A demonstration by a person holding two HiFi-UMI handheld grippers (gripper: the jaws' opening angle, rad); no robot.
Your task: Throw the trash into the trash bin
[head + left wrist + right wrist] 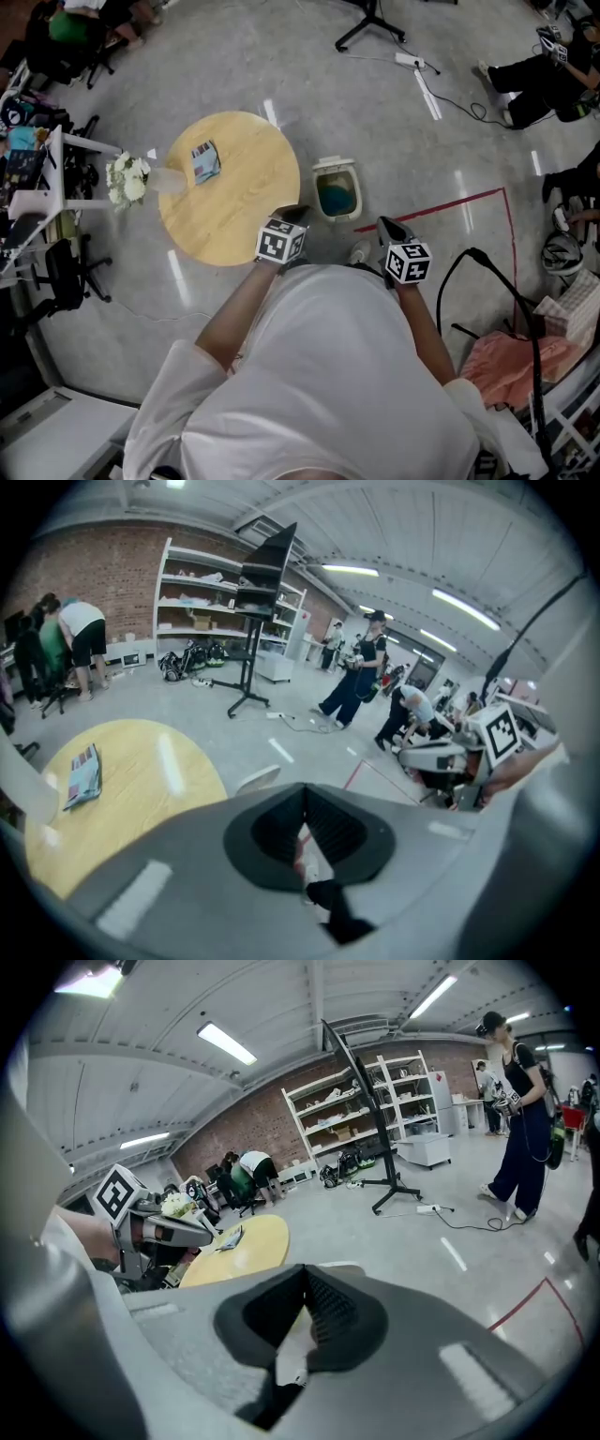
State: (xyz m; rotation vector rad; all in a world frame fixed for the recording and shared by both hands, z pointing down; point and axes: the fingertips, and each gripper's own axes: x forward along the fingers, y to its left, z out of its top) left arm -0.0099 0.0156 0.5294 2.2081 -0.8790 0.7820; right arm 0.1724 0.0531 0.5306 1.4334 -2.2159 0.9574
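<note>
Hovering well short of the trash [205, 161], left claw [296, 212] and right claw [385, 225] are closed.

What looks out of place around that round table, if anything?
Only the blue packet lying loose on the round table; the trash bin beside it stands open on the floor. Nothing looks spilled or tipped.

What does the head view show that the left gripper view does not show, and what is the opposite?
Only the head view: the blue inside of the trash bin and the person's white shirt. Only the left gripper view: white shelves before a brick wall, and ceiling lights. Both: the round wooden table with the blue packet on it, the red floor line and the right gripper.
</note>
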